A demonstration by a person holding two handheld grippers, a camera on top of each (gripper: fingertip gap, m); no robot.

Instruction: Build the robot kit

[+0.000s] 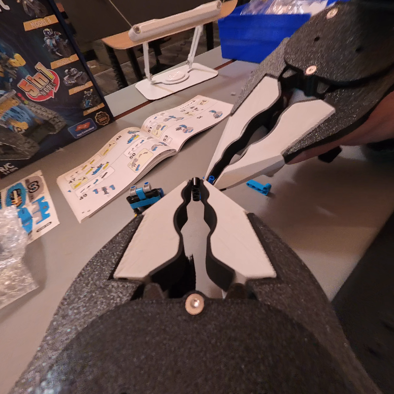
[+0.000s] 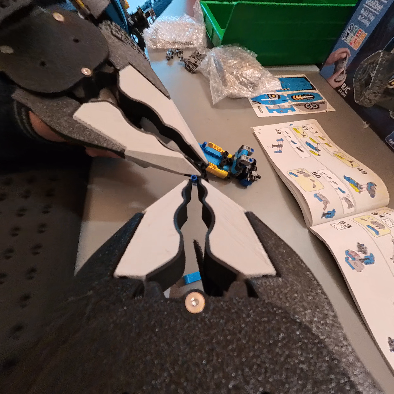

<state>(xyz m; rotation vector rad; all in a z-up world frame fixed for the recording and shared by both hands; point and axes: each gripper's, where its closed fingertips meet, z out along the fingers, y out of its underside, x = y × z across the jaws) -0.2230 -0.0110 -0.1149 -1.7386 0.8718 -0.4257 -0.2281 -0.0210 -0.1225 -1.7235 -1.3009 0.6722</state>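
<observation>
My left gripper (image 1: pixel 195 183) is shut on a small black connector piece (image 1: pixel 196 191) that stands upright between its tips. My right gripper (image 2: pixel 193 181) is shut on a small blue pin (image 2: pixel 193 178). The two gripper tips nearly meet just above the grey table (image 2: pixel 223 119). In the left wrist view the right gripper (image 1: pixel 213 181) comes in from the upper right with the blue pin (image 1: pixel 211 178) at its tip. In the right wrist view the left gripper (image 2: pixel 202 171) comes in from the upper left. A blue, yellow and black brick assembly (image 2: pixel 232 164) lies just behind the tips.
An open instruction booklet (image 2: pixel 319 181) lies right of the assembly, with a sticker sheet (image 2: pixel 292 100) and bubble-wrap bags (image 2: pixel 234 72) behind it. A green bin (image 2: pixel 277 32) and a toy box (image 2: pixel 362 64) stand at the back. A blue angled beam (image 1: pixel 259 186), a white desk lamp (image 1: pixel 177 81) and a blue bin (image 1: pixel 255 36) show in the left wrist view. Only a small space, under 4 cm, lies between the two pairs of fingers.
</observation>
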